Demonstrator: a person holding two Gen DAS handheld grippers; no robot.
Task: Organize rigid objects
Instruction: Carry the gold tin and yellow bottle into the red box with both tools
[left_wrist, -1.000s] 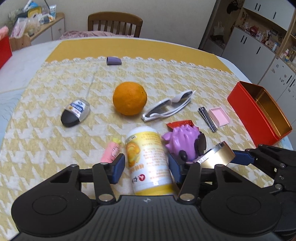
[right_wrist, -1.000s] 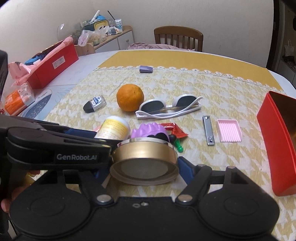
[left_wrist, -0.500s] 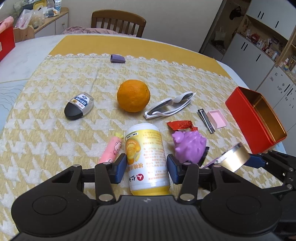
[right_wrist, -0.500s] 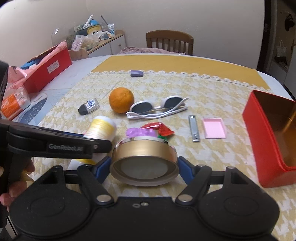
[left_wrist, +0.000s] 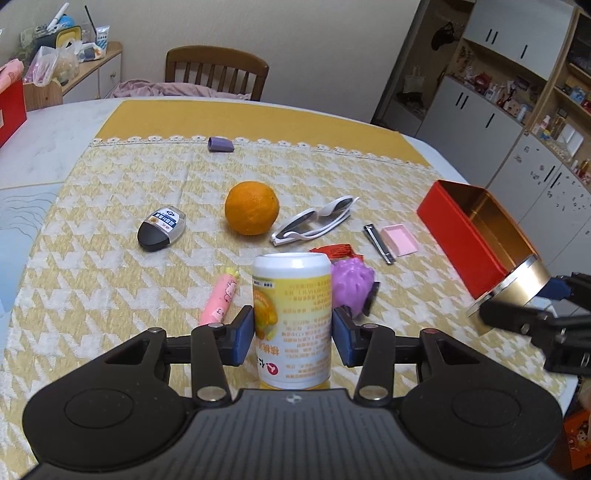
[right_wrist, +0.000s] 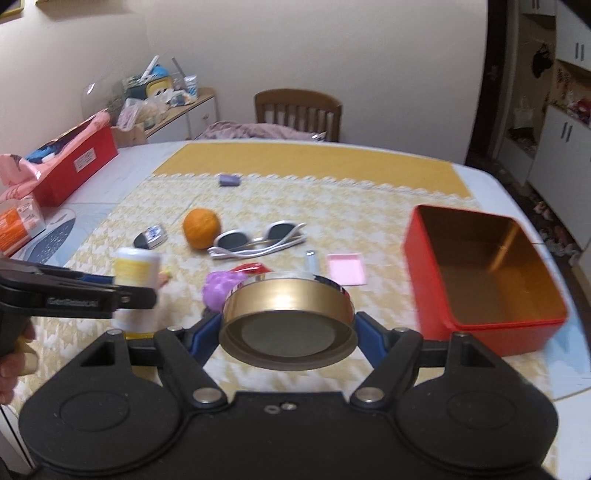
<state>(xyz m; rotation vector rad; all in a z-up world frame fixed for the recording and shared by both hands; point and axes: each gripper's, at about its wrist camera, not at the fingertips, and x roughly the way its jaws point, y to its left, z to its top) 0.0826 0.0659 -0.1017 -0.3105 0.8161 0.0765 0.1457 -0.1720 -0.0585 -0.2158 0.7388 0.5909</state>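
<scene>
Yellow-and-white labelled plastic bottle (left_wrist: 291, 317) stands upright between the left tongs (left_wrist: 291, 334), whose blue pads have just been closing and now press its sides. Behind it on the houndstooth tabletop (left_wrist: 110, 266) lie an orange (left_wrist: 252, 208) and white sunglasses (left_wrist: 314, 221). Right tongs (right_wrist: 288, 326) clamp a round gold metal tin (right_wrist: 289, 319) held above the cloth, beside the open red rectangular box (right_wrist: 484, 273).

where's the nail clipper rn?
Left wrist view, right of centre: the nail clipper lies on the tablecloth beside the pink tray, between the sunglasses and the red tin.
</scene>
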